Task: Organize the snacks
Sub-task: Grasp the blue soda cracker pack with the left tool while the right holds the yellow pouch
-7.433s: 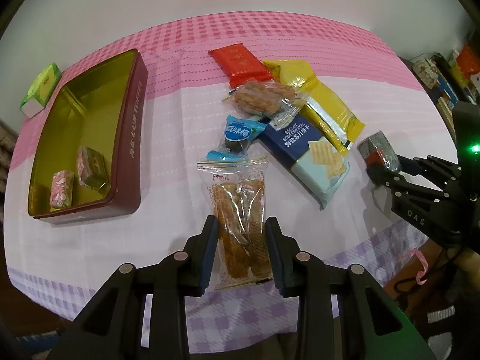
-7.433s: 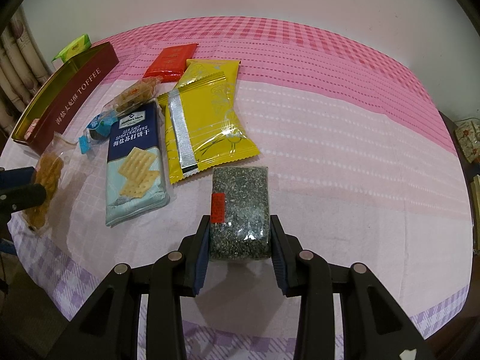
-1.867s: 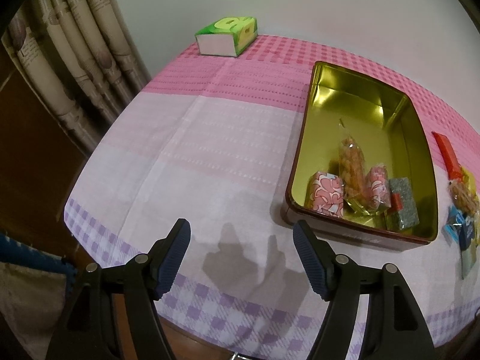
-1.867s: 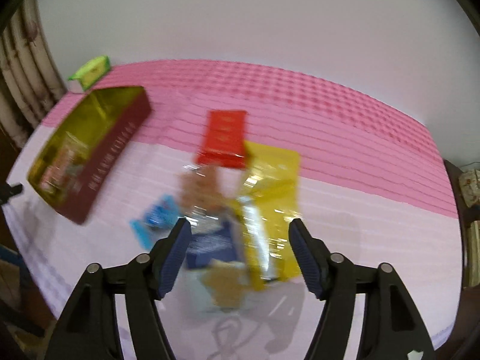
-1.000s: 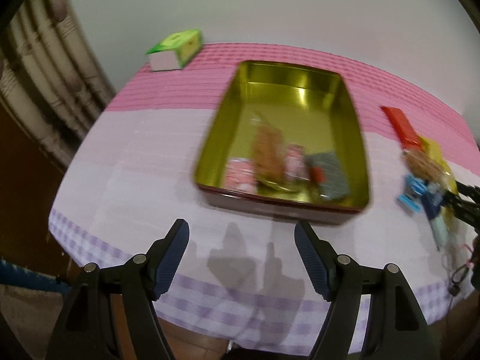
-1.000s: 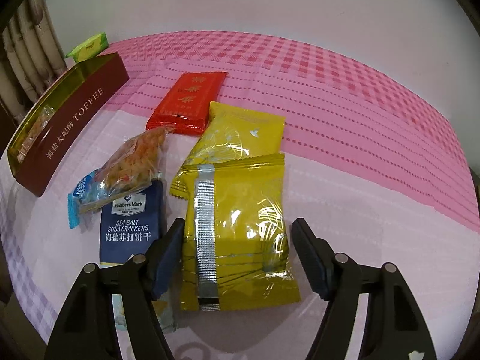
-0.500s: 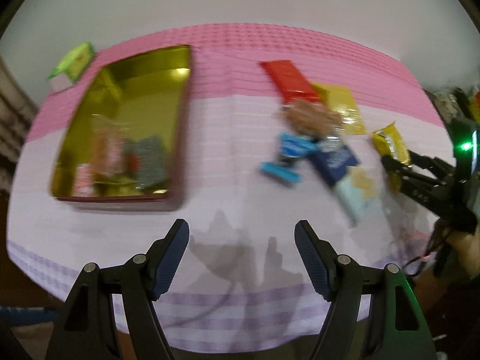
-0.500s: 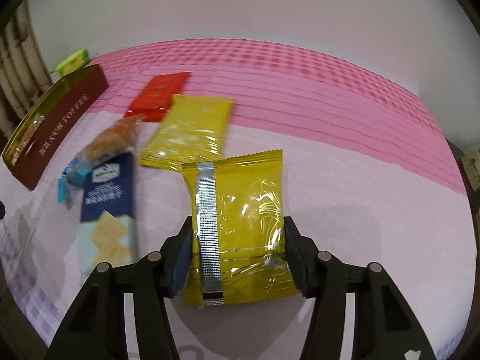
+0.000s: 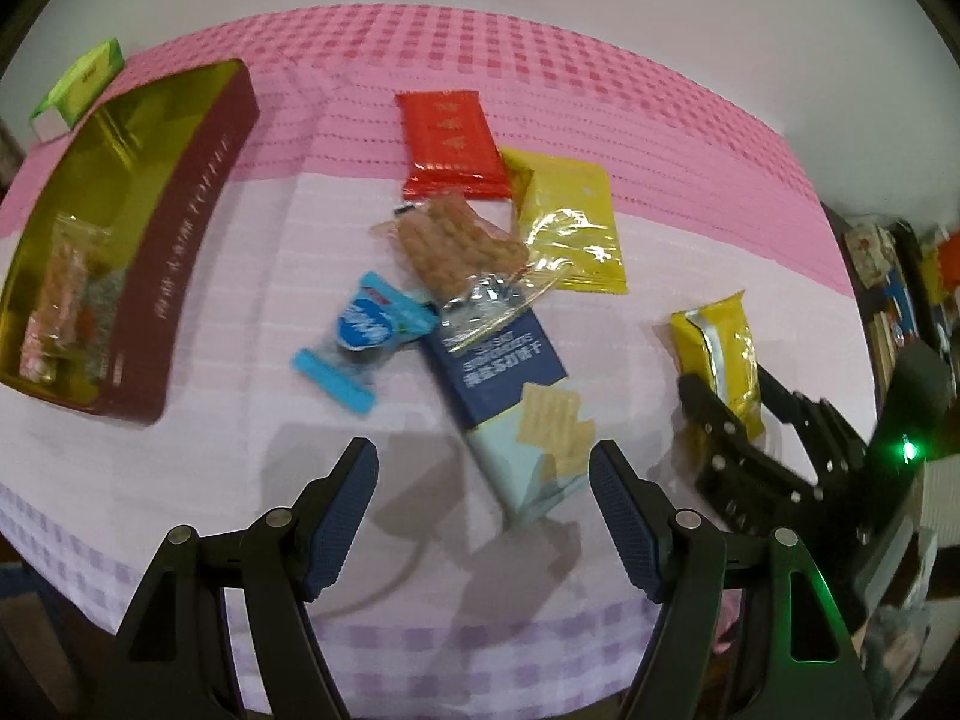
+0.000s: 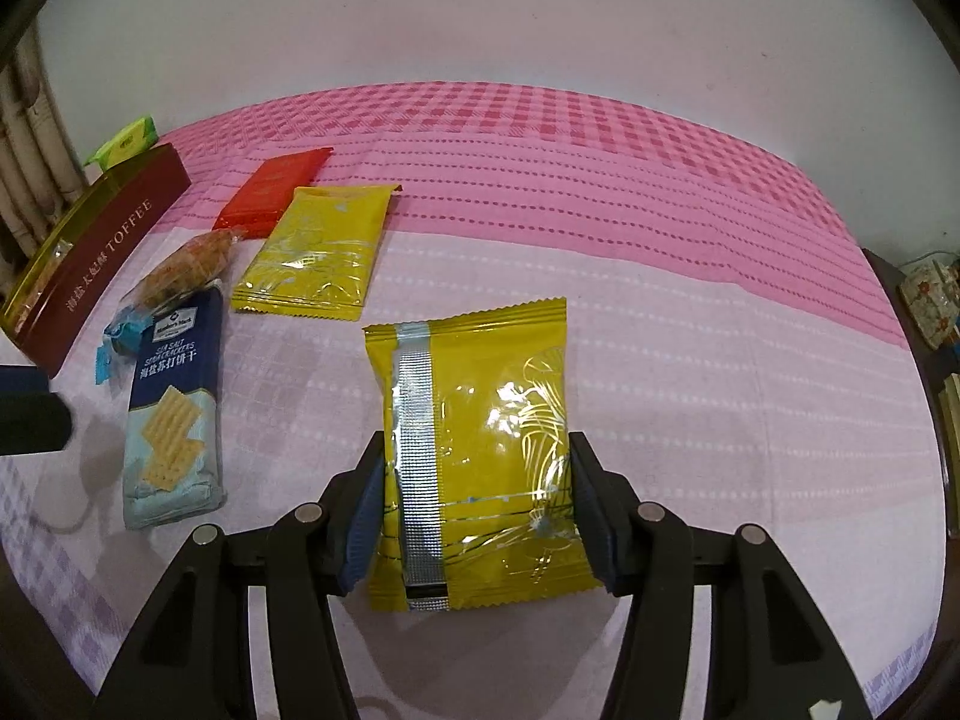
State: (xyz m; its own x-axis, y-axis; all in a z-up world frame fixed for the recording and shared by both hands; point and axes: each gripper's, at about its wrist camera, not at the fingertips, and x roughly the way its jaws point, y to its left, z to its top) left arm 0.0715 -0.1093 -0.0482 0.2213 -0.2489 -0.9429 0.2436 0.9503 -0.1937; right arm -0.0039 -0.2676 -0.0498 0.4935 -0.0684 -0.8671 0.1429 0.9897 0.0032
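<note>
My right gripper (image 10: pixel 477 450) is shut on a yellow snack packet (image 10: pixel 498 372) with a silver seam, both pads pressing its sides; it also shows at the right of the left wrist view (image 9: pixel 717 336). My left gripper (image 9: pixel 480 456) hangs open and empty over the near end of a blue cracker pack (image 9: pixel 510 372). Beside that pack lie a blue candy (image 9: pixel 360 336), a clear bag of brown snacks (image 9: pixel 456 240), a red packet (image 9: pixel 450 144) and a second yellow packet (image 9: pixel 570 228). The maroon toffee tin (image 9: pixel 198 180) at the left holds several wrapped snacks (image 9: pixel 60 300).
A green box (image 9: pixel 78 87) sits beyond the tin at the far left. Shelves with clutter (image 9: pixel 900 276) stand past the table's right edge. A thin cable (image 9: pixel 390 576) lies on the pink checked cloth near the front edge.
The left wrist view has swung from the tin to the loose snacks. My right gripper closed on the yellow packet and drew it away from the pile.
</note>
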